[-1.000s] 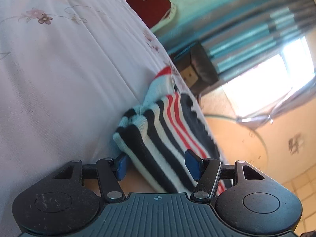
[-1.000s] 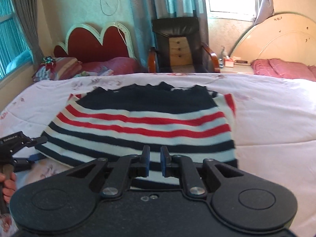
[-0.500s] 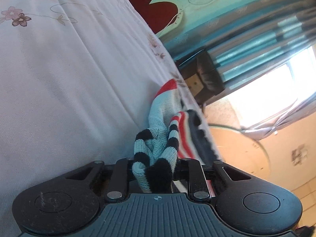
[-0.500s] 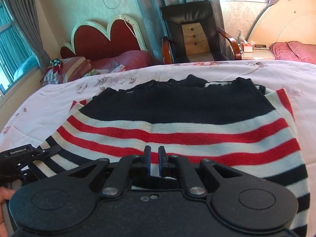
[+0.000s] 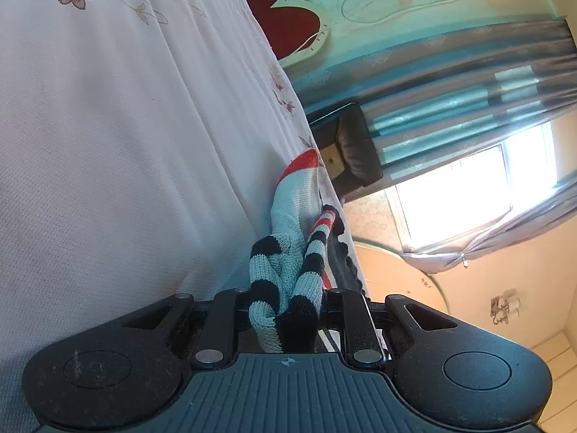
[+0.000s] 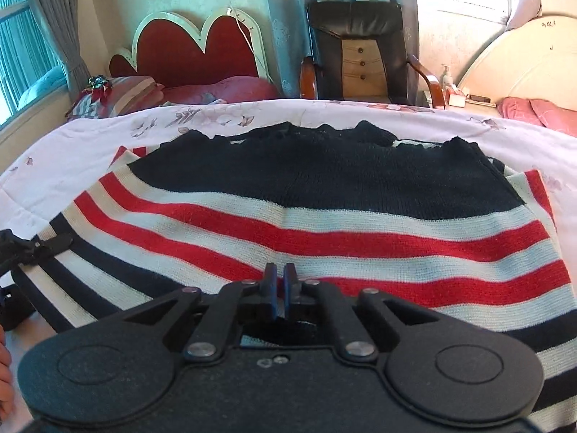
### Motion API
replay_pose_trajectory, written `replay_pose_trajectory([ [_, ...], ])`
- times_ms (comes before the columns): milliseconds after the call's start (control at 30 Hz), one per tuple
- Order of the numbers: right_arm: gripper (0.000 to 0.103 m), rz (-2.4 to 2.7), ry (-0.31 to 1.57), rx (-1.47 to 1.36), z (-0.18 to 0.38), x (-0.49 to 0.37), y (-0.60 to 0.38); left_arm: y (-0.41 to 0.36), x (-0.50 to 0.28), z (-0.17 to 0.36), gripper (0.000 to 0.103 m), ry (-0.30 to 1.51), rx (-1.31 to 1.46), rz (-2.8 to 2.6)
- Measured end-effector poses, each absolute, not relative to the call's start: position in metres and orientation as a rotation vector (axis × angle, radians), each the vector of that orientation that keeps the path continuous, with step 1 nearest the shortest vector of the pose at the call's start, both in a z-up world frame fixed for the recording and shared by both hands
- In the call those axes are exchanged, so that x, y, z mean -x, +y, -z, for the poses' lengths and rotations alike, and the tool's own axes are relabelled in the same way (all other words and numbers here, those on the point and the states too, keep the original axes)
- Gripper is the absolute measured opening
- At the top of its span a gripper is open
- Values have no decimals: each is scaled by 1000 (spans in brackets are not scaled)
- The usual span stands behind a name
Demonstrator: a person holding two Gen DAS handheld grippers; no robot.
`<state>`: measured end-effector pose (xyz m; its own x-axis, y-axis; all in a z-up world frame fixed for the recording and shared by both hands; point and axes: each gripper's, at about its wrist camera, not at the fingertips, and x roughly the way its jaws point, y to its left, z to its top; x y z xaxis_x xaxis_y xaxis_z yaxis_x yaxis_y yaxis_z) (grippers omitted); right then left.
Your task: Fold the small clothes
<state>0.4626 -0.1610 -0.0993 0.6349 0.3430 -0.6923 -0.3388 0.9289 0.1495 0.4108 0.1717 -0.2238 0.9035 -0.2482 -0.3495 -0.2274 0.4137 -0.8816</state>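
Note:
A knit sweater (image 6: 324, 223) with navy, white and red stripes lies flat on the bed. My left gripper (image 5: 285, 303) is shut on a bunched fold of the sweater's striped edge (image 5: 288, 281), which hides its pads. In the right wrist view the left gripper (image 6: 43, 249) sits at the sweater's left edge. My right gripper (image 6: 279, 281) hovers low over the sweater's near half, above a red stripe. Its jaws are shut, and I see no fabric between them.
The bed has a white floral cover (image 5: 108, 144). Beyond its far edge stand a red headboard (image 6: 194, 50), a black armchair (image 6: 360, 47) and pink pillows (image 6: 533, 112). A person's fingers (image 6: 3, 357) show at the left border.
My left gripper's jaws closed on the sweater's edge and bunched it up. The right gripper moved forward and down over the sweater, and its narrow gap closed.

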Motion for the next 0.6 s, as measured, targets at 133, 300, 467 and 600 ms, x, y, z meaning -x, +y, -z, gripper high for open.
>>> replay_pose_trajectory([
  [133,3,-379,809,32,98,-467,-154,175,-409,218,19,459,1154,33],
  [300,3,-377,806,33,100,-468,-154,174,-412,207,19,454,1114,48],
  [467,3,-378,803,8,101,-469,-156,176,-412,199,19,471,1123,49],
  [600,3,-388,803,-23,103,-470,-162,163,-418,166,19,429,1105,129],
])
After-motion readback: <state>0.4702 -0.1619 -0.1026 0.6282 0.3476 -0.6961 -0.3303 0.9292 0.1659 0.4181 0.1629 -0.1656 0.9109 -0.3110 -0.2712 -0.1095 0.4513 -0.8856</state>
